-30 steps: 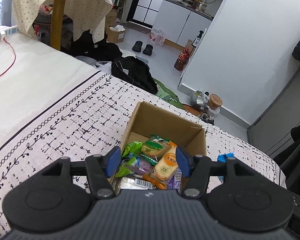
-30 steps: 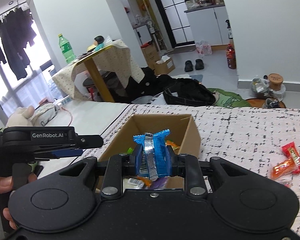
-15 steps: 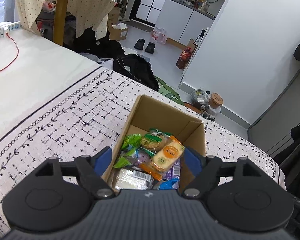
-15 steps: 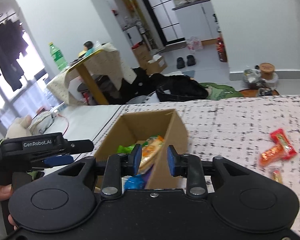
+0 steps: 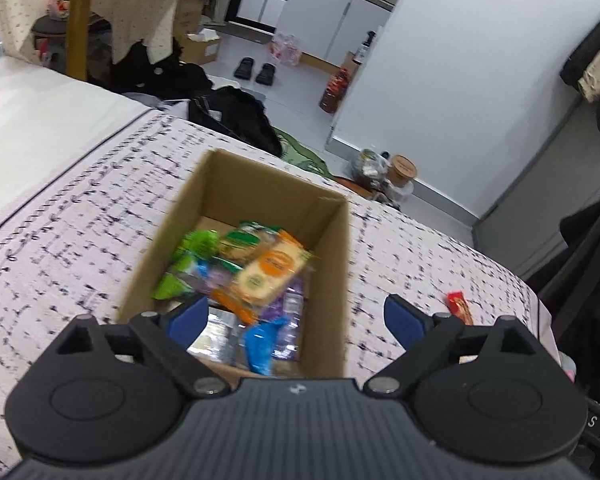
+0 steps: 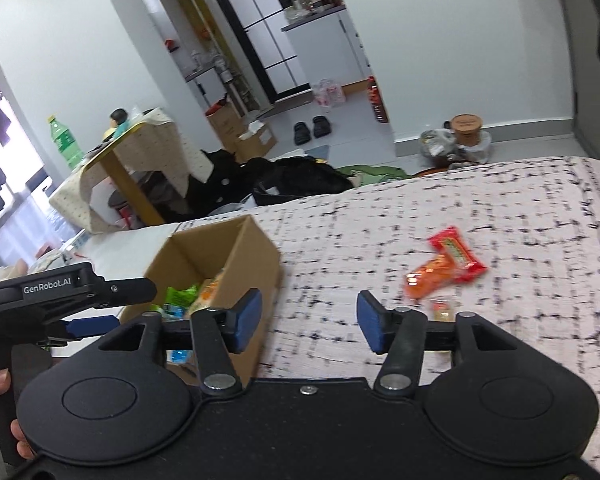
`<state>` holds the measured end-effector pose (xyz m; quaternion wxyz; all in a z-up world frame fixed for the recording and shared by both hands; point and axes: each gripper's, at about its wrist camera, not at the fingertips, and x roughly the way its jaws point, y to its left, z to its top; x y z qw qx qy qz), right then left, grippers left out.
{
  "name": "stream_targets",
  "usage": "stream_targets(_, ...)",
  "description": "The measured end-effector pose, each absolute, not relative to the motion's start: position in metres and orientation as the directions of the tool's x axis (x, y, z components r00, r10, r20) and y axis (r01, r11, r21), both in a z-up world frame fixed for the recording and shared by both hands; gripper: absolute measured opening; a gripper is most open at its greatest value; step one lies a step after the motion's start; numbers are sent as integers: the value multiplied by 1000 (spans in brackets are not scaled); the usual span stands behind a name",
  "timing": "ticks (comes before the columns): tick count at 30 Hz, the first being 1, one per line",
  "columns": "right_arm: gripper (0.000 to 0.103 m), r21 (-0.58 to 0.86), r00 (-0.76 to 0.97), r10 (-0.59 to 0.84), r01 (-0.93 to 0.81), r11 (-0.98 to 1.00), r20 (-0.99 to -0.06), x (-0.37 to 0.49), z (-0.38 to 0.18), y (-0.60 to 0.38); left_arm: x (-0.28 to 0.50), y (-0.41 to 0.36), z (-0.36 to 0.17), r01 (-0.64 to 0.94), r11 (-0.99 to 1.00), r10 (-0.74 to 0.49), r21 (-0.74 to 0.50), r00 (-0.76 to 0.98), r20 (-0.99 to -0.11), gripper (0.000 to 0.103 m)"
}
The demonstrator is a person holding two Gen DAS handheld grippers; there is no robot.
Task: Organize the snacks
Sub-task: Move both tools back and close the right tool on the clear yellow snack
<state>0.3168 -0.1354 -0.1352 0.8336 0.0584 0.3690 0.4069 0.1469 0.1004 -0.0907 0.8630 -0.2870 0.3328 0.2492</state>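
Gone from the right gripper [image 6: 309,322] is the blue packet; empty jaws are opening, swinging toward red and orange wrappers [image 6: 446,266] still lying on the bedspread. Left gripper [image 5: 296,320] is opening wide, empty, over the snack-filled brown cardboard box [image 5: 332,248].

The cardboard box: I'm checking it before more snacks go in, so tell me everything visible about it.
The brown corrugated cardboard box is rectangular and open-topped, with plain unprinted walls. It stands upright on the white, black-patterned cloth. Green, orange, purple, silver and blue snack packets are piled loosely inside, below the rim. Neither claw touches it.
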Motion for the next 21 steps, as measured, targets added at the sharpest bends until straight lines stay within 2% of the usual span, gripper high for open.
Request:
stream_targets(3, 58, 390, 412, 709, -623, 677, -572, 319, -137, -145, 154, 88, -92, -604, 727, 228, -326, 662, -714, 96)
stream_targets(21, 55, 360, 468, 639, -555, 750, -610, 340, -153, -186, 206, 35, -90, -418, 850, 108, -320, 733, -672, 93)
